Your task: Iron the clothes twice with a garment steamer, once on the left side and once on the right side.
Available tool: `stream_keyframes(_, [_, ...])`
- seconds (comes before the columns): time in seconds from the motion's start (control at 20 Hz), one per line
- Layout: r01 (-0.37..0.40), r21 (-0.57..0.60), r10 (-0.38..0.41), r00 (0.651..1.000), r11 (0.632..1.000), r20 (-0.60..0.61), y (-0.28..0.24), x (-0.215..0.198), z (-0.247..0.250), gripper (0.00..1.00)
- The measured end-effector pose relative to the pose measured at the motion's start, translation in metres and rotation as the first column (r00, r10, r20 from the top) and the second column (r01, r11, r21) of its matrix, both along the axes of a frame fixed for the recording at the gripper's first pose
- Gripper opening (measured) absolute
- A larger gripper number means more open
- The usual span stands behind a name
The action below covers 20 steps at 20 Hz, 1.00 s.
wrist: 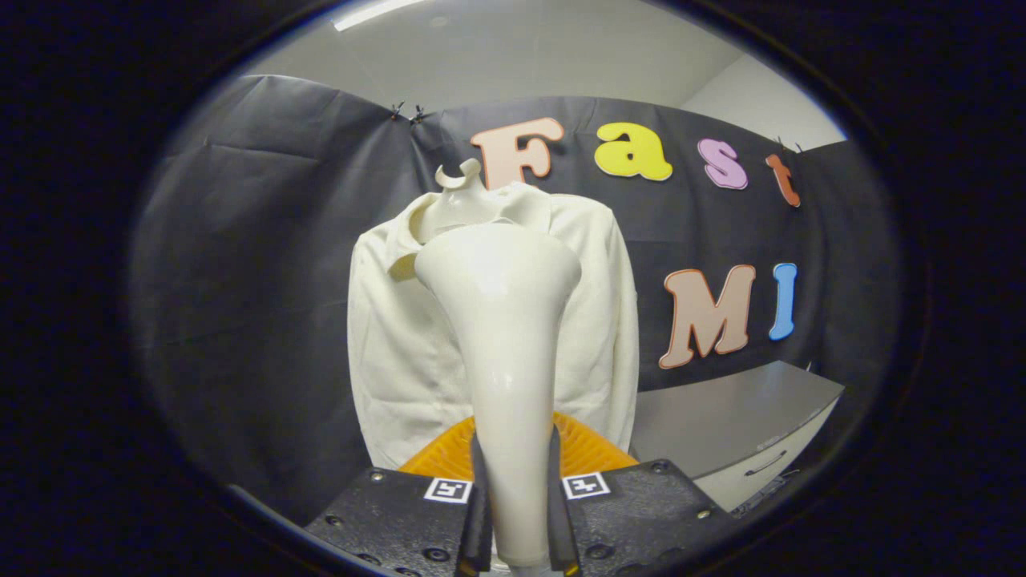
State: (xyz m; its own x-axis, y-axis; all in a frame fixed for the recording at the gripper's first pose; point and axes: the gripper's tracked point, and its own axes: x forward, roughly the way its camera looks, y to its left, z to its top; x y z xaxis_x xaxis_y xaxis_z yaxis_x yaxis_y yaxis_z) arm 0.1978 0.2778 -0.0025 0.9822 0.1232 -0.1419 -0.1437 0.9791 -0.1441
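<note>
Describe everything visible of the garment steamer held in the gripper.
The garment steamer is glossy cream-white plastic: a slim handle that widens upward into a broad, flared head. It stands upright, its handle clamped between the two fingers of the gripper, which press on both sides. The head sits before the collar and upper chest of the cream shirt on its hanger; whether it touches the fabric cannot be told.

- garment steamer (501, 320), clamped between the gripper (517, 513) fingers: glossy cream-white, no pattern seen;
- shirt (401, 353): plain off-white, collar the same tone;
- hanger hook (458, 176): cream;
- ribbed part behind the steamer handle (589, 449): orange;
- cabinet (737, 433) beside the shirt: grey top, pale front.
</note>
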Motion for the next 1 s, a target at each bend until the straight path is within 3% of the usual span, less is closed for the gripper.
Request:
stream_keyframes(0.4, [0.059,-0.003,-0.059,0.998,0.998,-0.02,-0.017,0.048,0.007,0.27])
stream_keyframes(1.0, [0.085,-0.095,-0.102,0.975,0.992,-0.197,-0.044,0.057,-0.108,0.27])
